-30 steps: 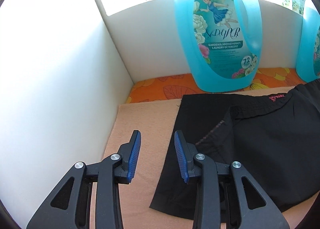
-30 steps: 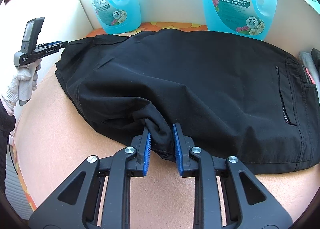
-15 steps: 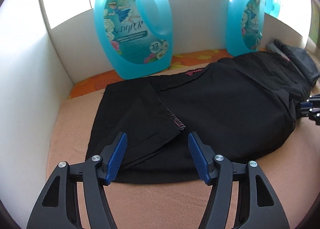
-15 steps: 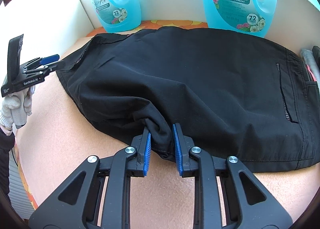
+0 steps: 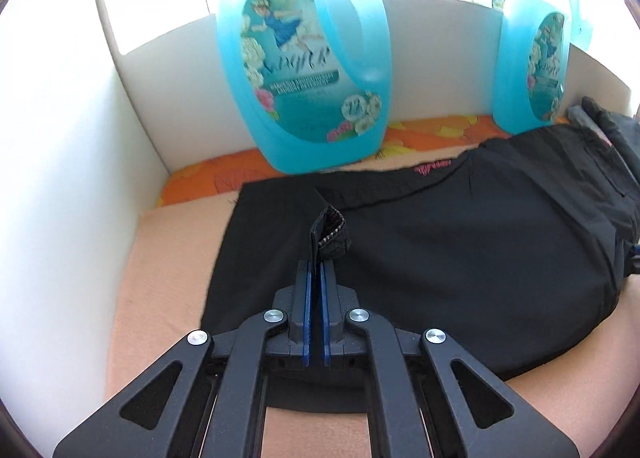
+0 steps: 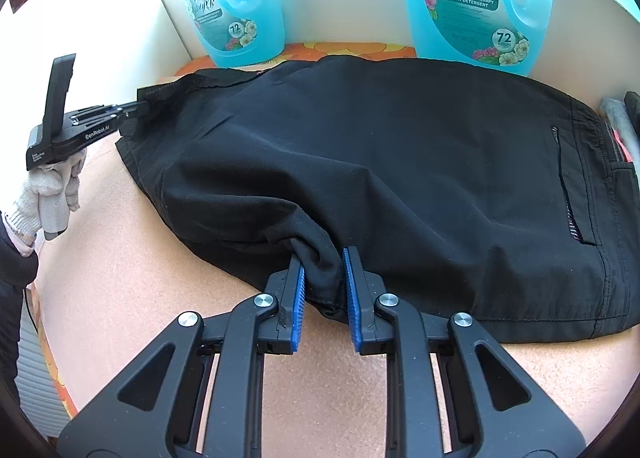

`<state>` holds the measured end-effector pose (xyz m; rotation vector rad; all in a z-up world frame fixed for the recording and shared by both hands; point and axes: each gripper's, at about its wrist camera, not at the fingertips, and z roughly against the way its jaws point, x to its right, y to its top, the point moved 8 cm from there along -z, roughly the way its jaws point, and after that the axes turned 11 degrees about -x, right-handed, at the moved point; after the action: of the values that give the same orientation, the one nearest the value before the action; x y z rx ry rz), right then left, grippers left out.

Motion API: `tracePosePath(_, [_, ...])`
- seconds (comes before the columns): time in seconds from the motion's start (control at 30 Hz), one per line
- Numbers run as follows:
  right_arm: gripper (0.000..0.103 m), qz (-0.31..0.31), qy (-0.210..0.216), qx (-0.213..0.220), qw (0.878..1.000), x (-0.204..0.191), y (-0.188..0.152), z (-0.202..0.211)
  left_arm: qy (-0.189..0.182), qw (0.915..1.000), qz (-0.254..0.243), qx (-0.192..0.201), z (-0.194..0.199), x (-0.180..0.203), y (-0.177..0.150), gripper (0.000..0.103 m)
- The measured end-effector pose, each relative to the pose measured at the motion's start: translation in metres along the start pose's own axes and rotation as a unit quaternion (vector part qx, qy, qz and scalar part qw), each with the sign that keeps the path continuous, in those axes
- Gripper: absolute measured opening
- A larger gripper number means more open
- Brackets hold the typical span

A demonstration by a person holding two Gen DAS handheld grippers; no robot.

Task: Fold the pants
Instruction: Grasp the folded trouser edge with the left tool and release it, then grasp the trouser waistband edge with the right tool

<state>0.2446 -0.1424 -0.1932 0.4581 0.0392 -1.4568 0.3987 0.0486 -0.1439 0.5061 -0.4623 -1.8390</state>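
Black pants [image 6: 400,162] lie folded lengthwise on the peach cloth [image 6: 160,298]; they also show in the left wrist view [image 5: 460,250]. My left gripper [image 5: 315,266] is shut on a flap of the pants' left end, and the pinched fabric [image 5: 328,234] stands up past the tips. In the right wrist view the left gripper [image 6: 132,112] bites that same edge at far left. My right gripper [image 6: 323,254] is shut on a bunched fold of the pants' near edge, with blue pads [image 6: 299,298] either side.
Two blue detergent jugs [image 5: 308,70] [image 5: 532,70] stand along the white back wall, close behind the pants. A white side wall [image 5: 60,178] closes the left. Dark items [image 6: 624,126] lie at the right end. A gloved hand [image 6: 48,194] holds the left gripper.
My left gripper went from wide open above the pants' left end to shut on a flap of fabric, lifting it. My right gripper kept its hold and place.
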Motion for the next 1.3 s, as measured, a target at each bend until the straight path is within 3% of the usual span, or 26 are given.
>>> tracePosePath(0.13, [0.016, -0.001, 0.008, 0.012, 1.000, -0.001, 0.000, 0.010, 0.043, 0.9986, 0.010, 0.028, 0.035, -0.029, 0.036, 0.002])
tracePosePath(0.2, [0.016, 0.000, 0.011, 0.018, 1.000, -0.001, 0.000, 0.014, 0.042, 0.9980, 0.023, 0.041, 0.047, -0.044, 0.053, 0.002])
tracePosePath(0.3, [0.016, -0.003, 0.016, 0.020, 1.000, 0.000, 0.001, 0.016, 0.074, 0.9968, 0.031, 0.002, 0.029, -0.064, 0.063, 0.002])
tracePosePath(0.43, [0.016, 0.013, 0.009, 0.012, 1.000, -0.001, -0.005, 0.016, 0.016, 0.9987, 0.048, -0.008, 0.015, -0.065, 0.042, 0.003])
tracePosePath(0.57, [0.027, 0.016, 0.015, 0.017, 1.000, -0.009, -0.005, 0.032, 0.005, 0.9990, 0.036, -0.027, 0.004, -0.057, 0.008, 0.012])
tracePosePath(0.67, [0.028, 0.040, 0.010, 0.040, 0.998, -0.023, -0.001, 0.054, -0.004, 0.9988, 0.040, -0.029, 0.000, -0.058, -0.011, 0.015])
tracePosePath(0.73, [0.029, 0.047, 0.027, 0.054, 0.997, -0.034, 0.007, 0.068, -0.010, 0.9985, 0.044, -0.032, 0.000, -0.058, -0.021, 0.024])
tracePosePath(0.8, [0.029, 0.061, 0.052, 0.043, 0.996, -0.049, 0.016, 0.075, -0.015, 0.9985, 0.042, -0.031, 0.001, -0.057, -0.030, 0.030])
tracePosePath(0.9, [0.030, 0.105, 0.041, 0.029, 0.993, -0.071, 0.023, 0.087, -0.022, 0.9986, 0.036, -0.031, 0.004, -0.056, -0.040, 0.038])
tracePosePath(0.97, [0.034, 0.109, 0.070, 0.030, 0.991, -0.090, 0.033, 0.094, -0.027, 0.9985, 0.032, -0.035, 0.004, -0.056, -0.047, 0.040])
tracePosePath(1.1, [0.038, 0.119, 0.119, 0.020, 0.986, -0.138, 0.069, 0.067, -0.039, 0.9983, 0.026, -0.035, 0.007, -0.052, -0.056, 0.041])
tracePosePath(1.3, [0.038, 0.099, 0.152, -0.066, 0.981, -0.186, 0.124, -0.047, -0.031, 0.9990, -0.011, -0.030, 0.009, -0.049, -0.060, 0.045])
